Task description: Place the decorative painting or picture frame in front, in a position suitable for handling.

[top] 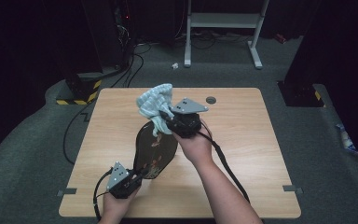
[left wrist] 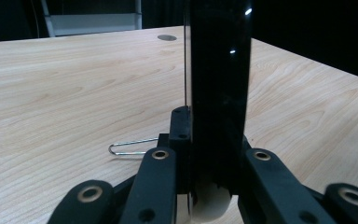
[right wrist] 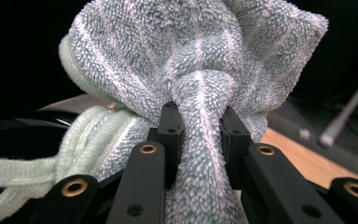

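A glossy black oval plate [top: 154, 149] with a small floral pattern is held tilted on its edge above the wooden table [top: 242, 140]. My left gripper [top: 133, 179] is shut on its near rim; in the left gripper view the plate [left wrist: 219, 70] rises as a dark slab between the jaws. My right gripper [top: 168, 122] is shut on a pale blue-green terry towel [top: 154, 105], bunched against the plate's far upper edge. In the right gripper view a twisted fold of the towel [right wrist: 200, 116] is pinched between the jaws.
A round grommet hole [top: 210, 100] sits near the table's far edge. A thin wire clip [left wrist: 130, 145] lies on the tabletop by the left gripper. Cables and a white metal stand [top: 223, 28] are on the floor beyond the table.
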`<state>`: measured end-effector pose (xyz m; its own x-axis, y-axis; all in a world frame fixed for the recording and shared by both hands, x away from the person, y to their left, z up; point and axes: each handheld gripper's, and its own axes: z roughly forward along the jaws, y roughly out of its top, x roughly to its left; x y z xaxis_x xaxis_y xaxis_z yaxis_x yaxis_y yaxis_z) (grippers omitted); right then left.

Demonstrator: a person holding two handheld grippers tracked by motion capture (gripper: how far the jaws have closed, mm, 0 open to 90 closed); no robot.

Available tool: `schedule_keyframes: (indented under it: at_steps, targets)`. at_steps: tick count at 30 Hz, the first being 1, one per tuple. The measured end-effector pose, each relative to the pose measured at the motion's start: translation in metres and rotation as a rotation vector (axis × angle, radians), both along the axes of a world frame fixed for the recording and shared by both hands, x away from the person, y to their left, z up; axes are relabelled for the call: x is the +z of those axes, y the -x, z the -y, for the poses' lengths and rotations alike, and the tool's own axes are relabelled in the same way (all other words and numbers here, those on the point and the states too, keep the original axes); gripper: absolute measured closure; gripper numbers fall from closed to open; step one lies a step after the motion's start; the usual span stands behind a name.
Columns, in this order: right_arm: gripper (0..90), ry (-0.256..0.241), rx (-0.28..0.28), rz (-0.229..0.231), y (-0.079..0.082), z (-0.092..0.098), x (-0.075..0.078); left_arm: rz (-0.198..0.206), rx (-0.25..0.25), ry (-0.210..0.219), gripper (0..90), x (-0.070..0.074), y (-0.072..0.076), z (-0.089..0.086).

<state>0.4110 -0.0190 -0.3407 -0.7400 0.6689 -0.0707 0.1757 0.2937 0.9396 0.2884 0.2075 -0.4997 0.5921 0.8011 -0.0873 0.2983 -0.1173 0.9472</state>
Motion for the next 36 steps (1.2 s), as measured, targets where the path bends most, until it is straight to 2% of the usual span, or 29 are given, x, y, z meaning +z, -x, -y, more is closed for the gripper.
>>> schedule_keyframes:
  at_steps: [3,6,9,11,14,21,24,30,32,36]
  targets:
    - [74.7,-0.022,0.029,0.031,0.011,-0.005,0.011,-0.001,-0.006,-0.001,80.1,0.000,0.000,0.000]
    - [74.6,-0.037,0.017,0.064,0.016,-0.002,0.020,-0.001,-0.008,0.000,80.2,0.000,0.000,0.000]
    - [74.6,-0.020,-0.012,0.064,0.013,0.004,0.021,-0.008,-0.006,0.015,80.2,0.000,-0.001,-0.001]
    - [74.6,-0.004,-0.027,0.049,0.010,0.009,0.016,-0.012,-0.003,0.026,80.2,-0.001,-0.001,-0.002]
    - [74.7,0.033,-0.054,0.032,0.007,0.015,0.004,-0.015,-0.003,0.030,80.1,-0.001,-0.002,-0.003]
    - [75.2,0.102,-0.125,-0.044,-0.006,0.034,-0.034,-0.022,0.008,0.038,79.3,-0.002,-0.002,-0.005]
    - [75.4,0.158,-0.146,-0.077,-0.011,0.038,-0.055,-0.020,0.006,0.029,79.3,-0.002,-0.002,-0.006]
    - [75.4,0.237,-0.162,-0.184,-0.018,0.045,-0.102,-0.019,0.003,0.031,79.3,-0.002,-0.002,-0.005]
    - [75.4,0.271,-0.166,-0.202,-0.019,0.045,-0.115,-0.021,0.005,0.037,79.4,-0.002,-0.002,-0.005]
    - [75.4,0.301,-0.162,-0.235,-0.019,0.044,-0.133,-0.022,0.005,0.039,79.3,-0.002,-0.002,-0.005]
